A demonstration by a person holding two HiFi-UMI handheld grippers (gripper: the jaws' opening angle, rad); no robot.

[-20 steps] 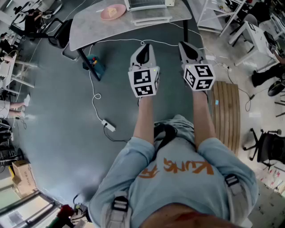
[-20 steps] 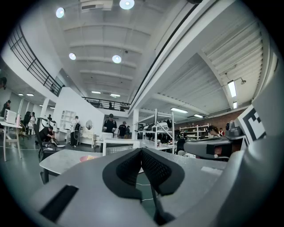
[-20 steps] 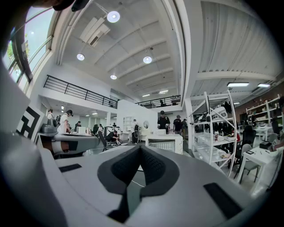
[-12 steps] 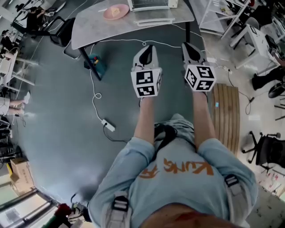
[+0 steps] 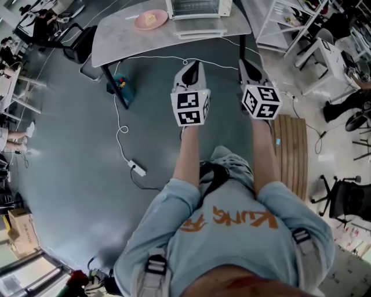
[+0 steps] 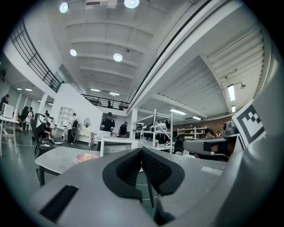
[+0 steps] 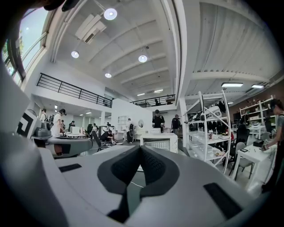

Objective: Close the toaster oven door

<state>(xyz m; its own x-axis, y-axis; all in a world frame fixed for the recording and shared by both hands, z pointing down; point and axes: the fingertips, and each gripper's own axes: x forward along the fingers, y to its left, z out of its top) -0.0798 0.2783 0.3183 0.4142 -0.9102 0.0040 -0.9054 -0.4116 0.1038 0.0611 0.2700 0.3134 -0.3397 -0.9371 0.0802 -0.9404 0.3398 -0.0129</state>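
Grey floor underfoot; table (image 5: 122, 35) ahead with the toaster oven (image 5: 199, 7) on it, drawn a little nearer than a moment back, so still approaching, door untouched. Left claw (image 5: 191, 64) and right claw (image 5: 247, 61) pinched fully together, holding nothing, short of the table. Oven cropped by the top edge; door position hard to make out.

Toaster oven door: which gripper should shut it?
Probably left: the left gripper is straight before the open glass door of the white toaster oven; the right gripper stands off to its right.
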